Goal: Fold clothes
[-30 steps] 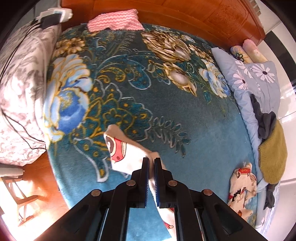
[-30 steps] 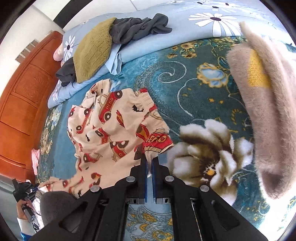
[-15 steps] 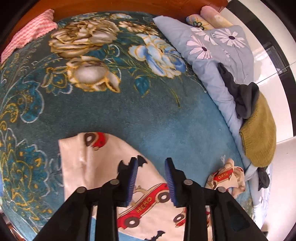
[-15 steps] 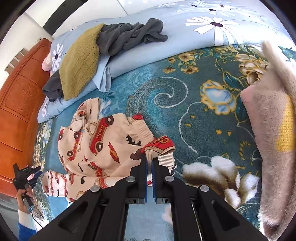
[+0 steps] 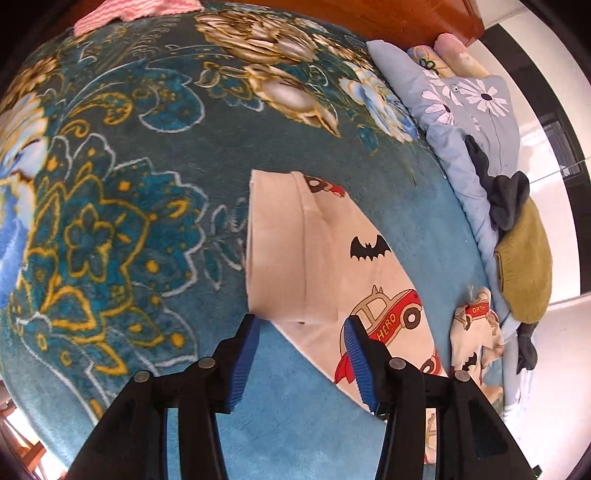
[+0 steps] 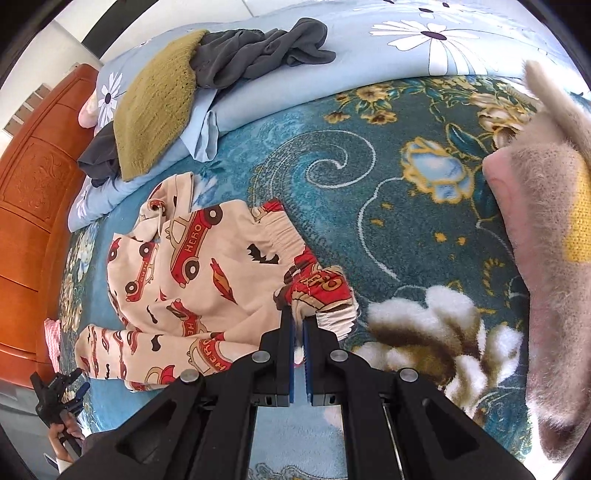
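Cream pyjama trousers [image 6: 207, 280] printed with red cars and black bats lie spread on the teal flowered blanket [image 5: 129, 184]. My right gripper [image 6: 297, 317] is shut on the bunched elastic waistband [image 6: 321, 291] at its red-car corner. One trouser leg [image 5: 332, 258] lies flat in the left wrist view, its hem end folded over. Just above that leg's near edge hangs my left gripper [image 5: 301, 325], its jaws opening, the blue pads apart and pressing on nothing. In the right wrist view that left gripper [image 6: 55, 398] shows small at the lower left, held in a hand.
A light blue daisy quilt [image 6: 406, 48] runs along the bed's far side with an olive knitted garment [image 6: 155, 103] and a grey garment [image 6: 258, 55] on it. A fluffy beige garment [image 6: 546, 240] fills the right. The wooden headboard [image 6: 29, 184] and a pink zigzag cloth [image 5: 129, 11] are beyond.
My left gripper went from shut on the trouser leg to open, and the leg now lies flat on the blanket. The left gripper has sunk closer to it. The right gripper stays shut on the waistband.
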The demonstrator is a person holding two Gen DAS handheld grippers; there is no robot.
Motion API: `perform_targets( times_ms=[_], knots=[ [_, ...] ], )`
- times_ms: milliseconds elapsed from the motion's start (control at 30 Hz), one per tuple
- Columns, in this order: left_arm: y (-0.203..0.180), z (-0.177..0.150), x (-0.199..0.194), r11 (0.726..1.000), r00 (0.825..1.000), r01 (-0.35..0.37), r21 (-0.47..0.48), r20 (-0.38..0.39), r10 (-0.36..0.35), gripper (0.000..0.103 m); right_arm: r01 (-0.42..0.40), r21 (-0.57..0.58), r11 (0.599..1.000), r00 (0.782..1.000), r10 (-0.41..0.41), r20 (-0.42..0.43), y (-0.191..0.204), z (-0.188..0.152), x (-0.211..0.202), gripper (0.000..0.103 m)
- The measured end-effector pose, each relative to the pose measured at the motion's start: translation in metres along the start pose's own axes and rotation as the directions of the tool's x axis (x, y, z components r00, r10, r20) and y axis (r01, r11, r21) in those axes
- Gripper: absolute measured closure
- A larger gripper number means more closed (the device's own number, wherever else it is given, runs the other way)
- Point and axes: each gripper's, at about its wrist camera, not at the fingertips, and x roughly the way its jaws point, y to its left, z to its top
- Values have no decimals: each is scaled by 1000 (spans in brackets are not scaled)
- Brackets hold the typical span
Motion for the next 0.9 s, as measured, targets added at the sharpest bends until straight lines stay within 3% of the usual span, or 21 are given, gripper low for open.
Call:
perform_targets(
  times_ms=[233, 400, 633, 667, 700, 733, 900],
  knots=[
    [-1, 27, -13, 993, 982, -114, 7, 151, 112, 51, 17, 19, 1000, 1000, -16, -5, 0, -7, -6, 99],
    [22, 39, -3, 991, 984, -132, 22, 122, 128, 48, 34, 18, 999, 999, -34, -22, 1, -8, -1, 99],
    [37, 52, -4, 993, 986, 60, -101, 161, -43, 50, 46, 30, 998, 998, -45, -34, 5, -7, 4, 99],
    [39, 53, -5, 991, 985, 66, -119, 165, -46, 56, 42, 36, 998, 999, -41, -36, 5, -7, 4, 99],
    [39, 53, -6, 989, 985, 67, -130, 167, -44, 77, 38, 41, 998, 999, -36, -37, 6, -7, 5, 99],
    [39, 54, -6, 988, 985, 67, -141, 170, -43, 85, 39, 37, 999, 999, -38, -37, 7, -7, 4, 99],
    [32, 60, -31, 991, 977, 55, -124, 213, -27, 90, 46, 12, 999, 999, -46, -2, 17, -6, -11, 100]
  ],
)
